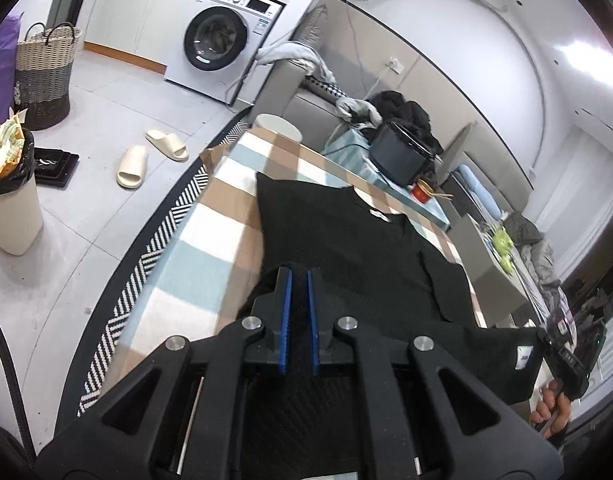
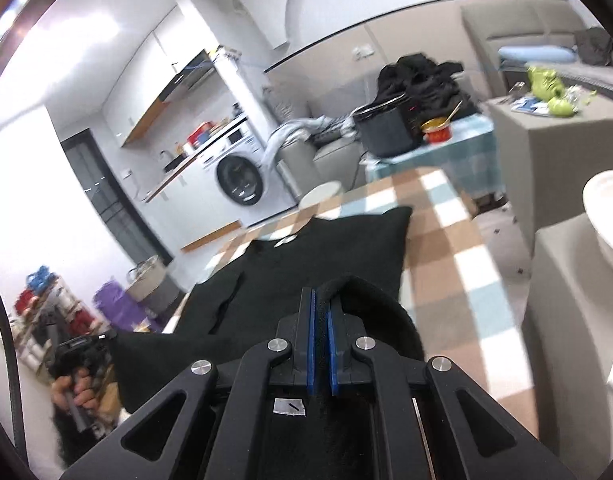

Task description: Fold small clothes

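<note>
Both grippers, left (image 1: 299, 276) and right (image 2: 321, 298), pinch the black knitted garment's (image 1: 346, 240) near hem at the checked desk's (image 1: 210, 240) near edge; uneven lifting could skew the fold.

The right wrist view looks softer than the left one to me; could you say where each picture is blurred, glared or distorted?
Right wrist view: motion smear on the washing machine and green toy, glare upper left, right gripper sharp. Left wrist view: mostly crisp, black garment detailed, glare upper right, fisheye bending the rug edge.

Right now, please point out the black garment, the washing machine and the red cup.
black garment (image 1: 346, 240), left wrist view, flat middle part.
washing machine (image 1: 216, 38), left wrist view, round door.
red cup (image 2: 438, 133), right wrist view, side wall.
</note>
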`<state>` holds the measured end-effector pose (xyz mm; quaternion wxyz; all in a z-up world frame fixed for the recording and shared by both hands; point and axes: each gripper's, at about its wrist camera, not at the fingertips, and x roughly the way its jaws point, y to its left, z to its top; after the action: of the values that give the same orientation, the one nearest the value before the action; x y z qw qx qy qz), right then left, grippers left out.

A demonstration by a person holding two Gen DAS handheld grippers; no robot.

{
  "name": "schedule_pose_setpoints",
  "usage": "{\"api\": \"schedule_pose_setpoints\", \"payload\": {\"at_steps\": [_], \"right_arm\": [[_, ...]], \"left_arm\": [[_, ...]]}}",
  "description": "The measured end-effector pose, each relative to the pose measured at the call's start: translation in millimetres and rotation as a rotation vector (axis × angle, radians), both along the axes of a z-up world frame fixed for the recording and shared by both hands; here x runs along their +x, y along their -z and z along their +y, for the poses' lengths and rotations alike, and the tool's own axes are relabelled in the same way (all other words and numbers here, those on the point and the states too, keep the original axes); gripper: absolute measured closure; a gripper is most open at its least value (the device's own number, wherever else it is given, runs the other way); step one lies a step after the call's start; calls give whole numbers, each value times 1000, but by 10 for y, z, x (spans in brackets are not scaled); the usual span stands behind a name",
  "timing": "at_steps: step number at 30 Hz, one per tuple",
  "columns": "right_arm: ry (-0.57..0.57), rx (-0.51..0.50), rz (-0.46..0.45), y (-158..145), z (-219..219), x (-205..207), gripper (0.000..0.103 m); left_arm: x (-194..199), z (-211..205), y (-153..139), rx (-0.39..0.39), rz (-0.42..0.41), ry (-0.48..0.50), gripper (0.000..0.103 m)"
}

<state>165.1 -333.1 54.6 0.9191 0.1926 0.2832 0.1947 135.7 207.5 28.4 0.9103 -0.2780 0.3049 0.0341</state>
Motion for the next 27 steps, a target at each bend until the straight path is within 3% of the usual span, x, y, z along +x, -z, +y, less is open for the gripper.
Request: {"api": "schedule_pose_setpoints", "payload": {"at_steps": [4,7,8,9,11,12,20,24,27], "right_arm": [[80,-84,109,293,41,258,94],[108,-108,281,634,17,465,86],[108,-80,343,720,-26,491,85],[100,-53,359,758,-68,487,84],[76,-11,370,779,-144,403,70],[69,-9,372,783,-164,341,58],[39,-63,421,841,-203,39,55],[56,-41,424,867,-242,-4,55],[63,-17,415,851,-261,-16,55]], "left_arm": [[292,133,278,-11,82,-49,97],[408,176,512,-9,192,-89,95],[402,178,570,-32,213,-69,88],[377,169,607,-39,219,-55,73],[276,124,641,-17,234,-48,57],[228,100,658,-2,235,-47,55],[-75,-101,746,61,291,16,55],[-174,-288,833,67,344,122,55],[-254,-434,821,135,346,128,60]]}}
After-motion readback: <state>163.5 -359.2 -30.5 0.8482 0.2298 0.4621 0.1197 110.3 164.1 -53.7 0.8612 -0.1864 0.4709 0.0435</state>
